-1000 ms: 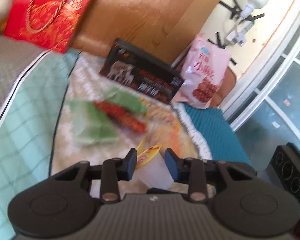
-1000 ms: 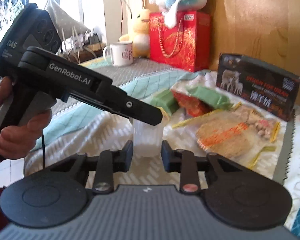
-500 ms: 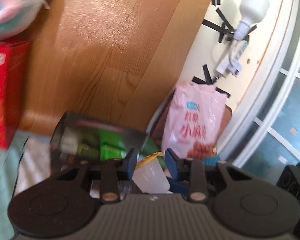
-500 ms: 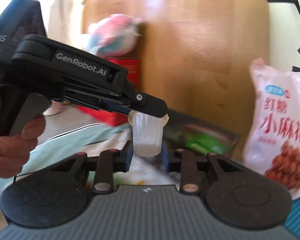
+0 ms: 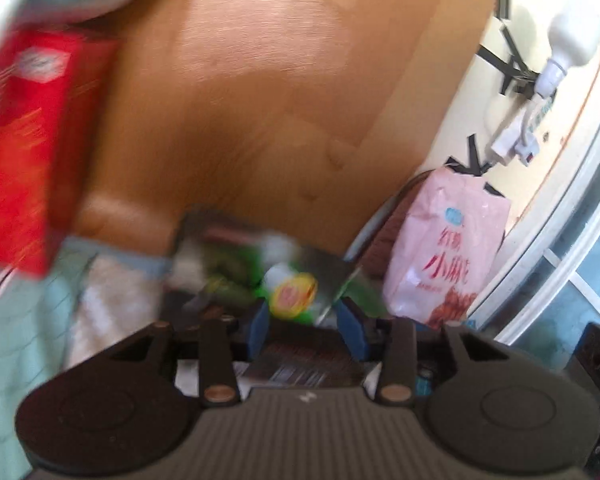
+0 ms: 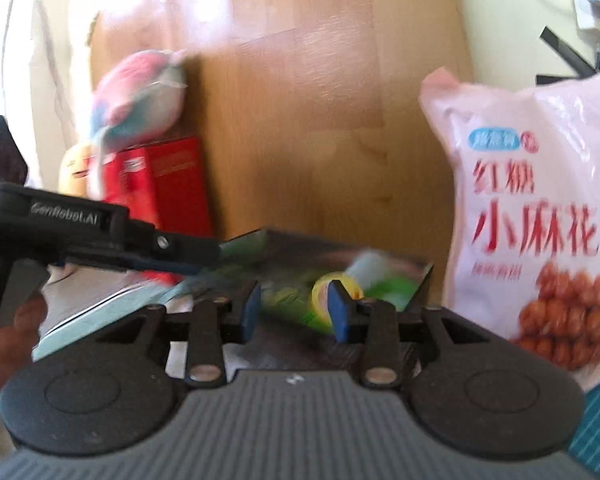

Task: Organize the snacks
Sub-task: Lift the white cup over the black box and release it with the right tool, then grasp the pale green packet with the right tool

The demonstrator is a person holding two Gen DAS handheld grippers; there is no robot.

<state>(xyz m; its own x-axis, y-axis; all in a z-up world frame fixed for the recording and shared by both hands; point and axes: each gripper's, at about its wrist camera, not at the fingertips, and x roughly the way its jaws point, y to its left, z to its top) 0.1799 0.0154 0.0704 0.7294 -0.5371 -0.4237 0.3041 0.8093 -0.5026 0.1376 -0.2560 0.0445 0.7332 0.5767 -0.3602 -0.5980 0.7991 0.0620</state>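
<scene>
**Both grippers open over the snack box**

Left gripper (image 5: 306, 330): my jaws stand apart, nothing between the blue pads (image 5: 259, 330). Just past them, through the gap, a small cup with a yellow lid (image 5: 293, 294) lies in the dark box (image 5: 328, 268), among green packets (image 5: 236, 276). Motion blur is heavy here; I cannot tell whether the cup sits upright or on its side, though the lid faces my camera.

Right gripper (image 6: 294, 312): jaws apart as well, holding nothing. In this view the same cup (image 6: 342, 282) lies tilted in the box (image 6: 380, 252), yellow lid toward me, pale body pointing away. Green packets (image 6: 288, 300) sit beside it. My left gripper (image 6: 100, 236) reaches in from the left, its tip at the box's near-left edge.

Surroundings: a pink snack bag (image 6: 540, 220) stands just right of the box, leaning against the wall. A red gift bag (image 6: 160, 192) stands to the left, a pink and blue plush toy (image 6: 140, 92) on top of it. Wooden board (image 5: 260, 100) behind everything. A checked green cloth (image 5: 20, 340) covers the surface at left.
</scene>
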